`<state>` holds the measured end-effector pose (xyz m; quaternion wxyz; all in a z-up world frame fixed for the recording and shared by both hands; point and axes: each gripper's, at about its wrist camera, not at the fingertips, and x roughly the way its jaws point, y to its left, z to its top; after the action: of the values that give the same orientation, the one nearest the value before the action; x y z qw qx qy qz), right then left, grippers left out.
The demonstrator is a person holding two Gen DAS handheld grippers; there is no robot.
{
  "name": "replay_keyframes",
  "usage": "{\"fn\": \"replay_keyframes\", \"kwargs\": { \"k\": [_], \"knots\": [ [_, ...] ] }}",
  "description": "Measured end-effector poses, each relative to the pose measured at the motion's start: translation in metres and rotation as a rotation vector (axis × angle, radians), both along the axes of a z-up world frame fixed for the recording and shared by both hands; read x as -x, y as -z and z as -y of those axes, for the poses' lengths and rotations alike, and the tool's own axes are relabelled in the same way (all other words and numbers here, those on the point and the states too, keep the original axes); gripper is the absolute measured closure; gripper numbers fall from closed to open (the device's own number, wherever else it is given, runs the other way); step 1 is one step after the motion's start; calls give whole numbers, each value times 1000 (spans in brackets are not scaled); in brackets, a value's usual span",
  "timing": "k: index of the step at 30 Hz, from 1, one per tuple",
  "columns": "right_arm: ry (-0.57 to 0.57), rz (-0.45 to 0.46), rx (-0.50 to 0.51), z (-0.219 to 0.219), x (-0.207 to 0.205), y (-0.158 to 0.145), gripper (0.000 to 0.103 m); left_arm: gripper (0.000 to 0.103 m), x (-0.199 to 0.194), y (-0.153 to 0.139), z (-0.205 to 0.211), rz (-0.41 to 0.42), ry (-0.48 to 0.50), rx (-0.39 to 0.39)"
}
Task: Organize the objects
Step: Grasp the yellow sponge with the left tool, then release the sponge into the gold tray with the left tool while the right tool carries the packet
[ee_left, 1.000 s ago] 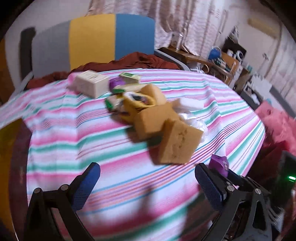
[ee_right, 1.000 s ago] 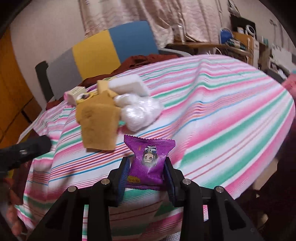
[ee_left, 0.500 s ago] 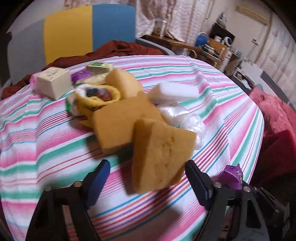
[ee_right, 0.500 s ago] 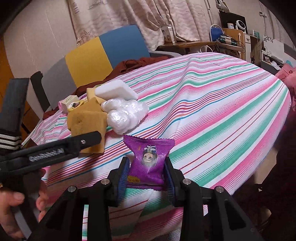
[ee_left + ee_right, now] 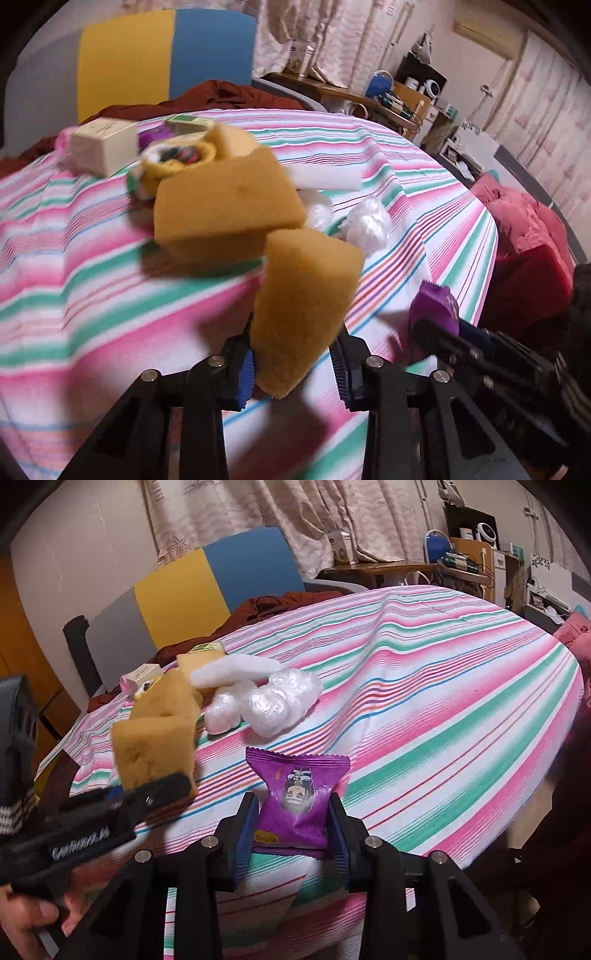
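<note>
Sponges (image 5: 225, 206) sit in a pile on the table (image 5: 74, 280), which wears a cloth with pink, green and white stripes. The left tongs (image 5: 293, 363) pinch one yellow sponge (image 5: 303, 314) at its bottom end. That sponge stands up tall between the blue pads, and its top end rests by the other sponge, at about 11 o'clock from it.

The right tongs (image 5: 291, 827) pinch a purple snack bag (image 5: 297, 797) with a little cartoon face on it. The bag stands upright near the edge of the table. In the right wrist view the left tongs come in from 9 o'clock, with a hand (image 5: 26, 923) under them.

A white foam block (image 5: 232, 672) lies at 12 o'clock from the pile's front, and crinkly clear plastic (image 5: 266, 705) sits just beside it. A small cream box (image 5: 103, 146) is at 10 o'clock from the sponges. Behind the table is a chair back (image 5: 166, 55) in grey, yellow and blue, with a dark red cloth (image 5: 221, 98) on it.
</note>
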<state>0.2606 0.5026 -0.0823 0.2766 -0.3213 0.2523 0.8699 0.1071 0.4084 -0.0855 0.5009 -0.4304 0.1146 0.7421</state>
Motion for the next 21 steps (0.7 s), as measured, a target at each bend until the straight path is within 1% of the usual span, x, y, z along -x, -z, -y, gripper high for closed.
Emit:
{"fn": "replay_keyframes", "kwargs": {
  "k": [2, 5, 8, 12, 15, 21],
  "knots": [
    [-16, 4, -8, 5, 2, -2, 68, 70, 0, 2, 15, 18, -21, -12],
    [-39, 8, -6, 12, 6, -5, 68, 70, -3, 2, 34, 6, -32, -22],
    [-71, 13, -26, 22, 12, -9, 68, 71, -2, 2, 51, 22, -55, -34],
    [-101, 11, -9, 32, 21, -13, 69, 71, -1, 1, 76, 36, -89, -52],
    [-135, 16, -28, 44, 29, -19, 69, 71, -1, -5, 99, 37, -102, -76],
    [-216, 17, -55, 73, 46, -28, 69, 71, 5, -24, 144, 11, -151, -110]
  ]
}}
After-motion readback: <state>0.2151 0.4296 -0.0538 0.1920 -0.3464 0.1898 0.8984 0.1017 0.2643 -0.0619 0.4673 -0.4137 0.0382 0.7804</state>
